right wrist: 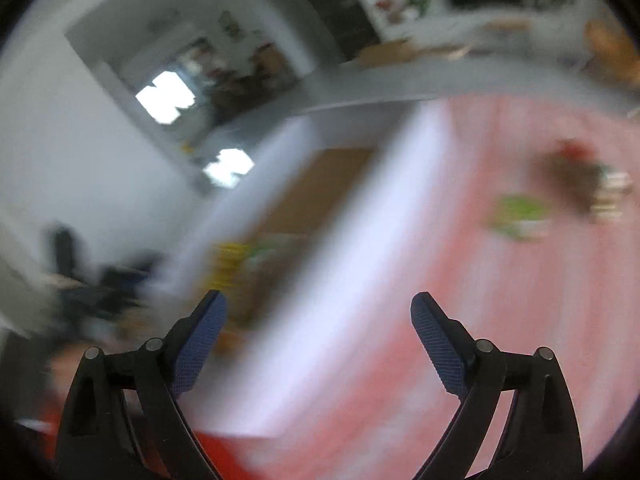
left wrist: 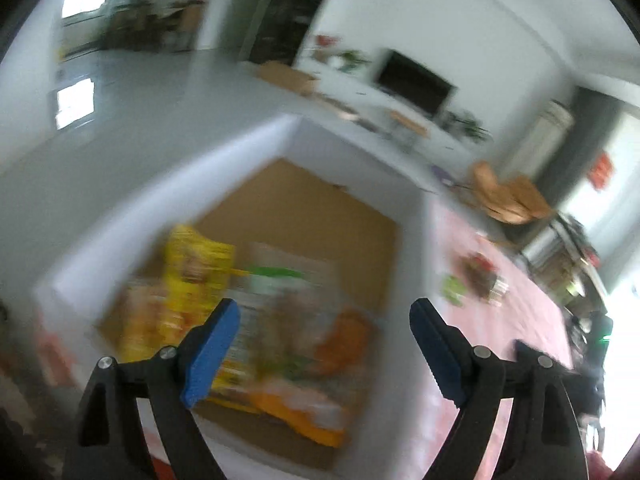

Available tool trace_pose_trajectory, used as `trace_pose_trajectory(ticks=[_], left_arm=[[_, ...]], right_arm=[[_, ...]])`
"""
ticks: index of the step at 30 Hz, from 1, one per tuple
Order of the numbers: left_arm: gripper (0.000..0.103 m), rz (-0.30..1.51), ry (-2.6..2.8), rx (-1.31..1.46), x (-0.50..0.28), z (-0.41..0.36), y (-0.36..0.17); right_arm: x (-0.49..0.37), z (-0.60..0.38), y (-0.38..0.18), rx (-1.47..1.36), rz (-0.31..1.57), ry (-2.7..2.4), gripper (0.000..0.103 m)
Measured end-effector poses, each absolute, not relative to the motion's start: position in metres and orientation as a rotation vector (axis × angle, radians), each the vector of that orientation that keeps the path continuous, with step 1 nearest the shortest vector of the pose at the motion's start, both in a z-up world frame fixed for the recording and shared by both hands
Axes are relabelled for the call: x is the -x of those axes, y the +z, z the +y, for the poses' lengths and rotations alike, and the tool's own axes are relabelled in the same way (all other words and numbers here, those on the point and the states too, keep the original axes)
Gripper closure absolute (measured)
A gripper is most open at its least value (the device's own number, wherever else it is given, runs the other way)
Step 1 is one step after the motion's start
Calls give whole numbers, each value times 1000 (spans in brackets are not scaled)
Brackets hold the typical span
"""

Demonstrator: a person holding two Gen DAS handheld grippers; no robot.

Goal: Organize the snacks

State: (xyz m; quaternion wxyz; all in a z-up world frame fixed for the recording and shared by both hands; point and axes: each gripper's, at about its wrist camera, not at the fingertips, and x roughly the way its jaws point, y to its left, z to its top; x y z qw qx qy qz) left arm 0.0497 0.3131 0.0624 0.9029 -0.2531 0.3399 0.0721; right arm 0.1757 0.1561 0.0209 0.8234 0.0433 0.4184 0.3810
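Left wrist view is blurred, and in it a white box (left wrist: 224,168) with a brown cardboard floor is seen from above on a pink tablecloth (left wrist: 492,320). At the left of the floor a yellow snack bag (left wrist: 192,276) is seen, just beside it a pale packet with a green band (left wrist: 280,284), and to the right an orange packet (left wrist: 344,340); the printing cannot be read. The left gripper (left wrist: 324,312) is held over these packets with its blue pads spread apart and nothing between them. Further right, on the cloth outside the box, a small green item (left wrist: 454,288) and a dark reddish packet (left wrist: 482,276) are seen. In the right wrist view the box wall (right wrist: 360,248) is crossed by the right gripper (right wrist: 318,308), whose pads are likewise spread and empty, with the green item (right wrist: 520,216) well apart to the right.
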Motion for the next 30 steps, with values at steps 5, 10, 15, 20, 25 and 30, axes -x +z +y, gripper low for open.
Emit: trace_pose_trajectory(ticks=[5,10,15,20,25,30], left_arm=[[2,721,-128,411,-70,202,85],[0,881,-306,363,-110,101,36],[0,1009,-275,242,-150,50,-42],[0,992,-210,93,-171,34,-71],[0,944,-114,-56,-191,43,-85],[0,936,-103,-39,-195,51,-92]], right_arm=[[-197,25,-54,31,907,380,8],[-189,-62,-67,71,853,160,8],[-184,-78,-83,100,846,118,8],[-168,-97,-91,69,853,120,8],[-174,-107,-96,29,917,98,4],[-172,-108,-98,31,915,97,4]])
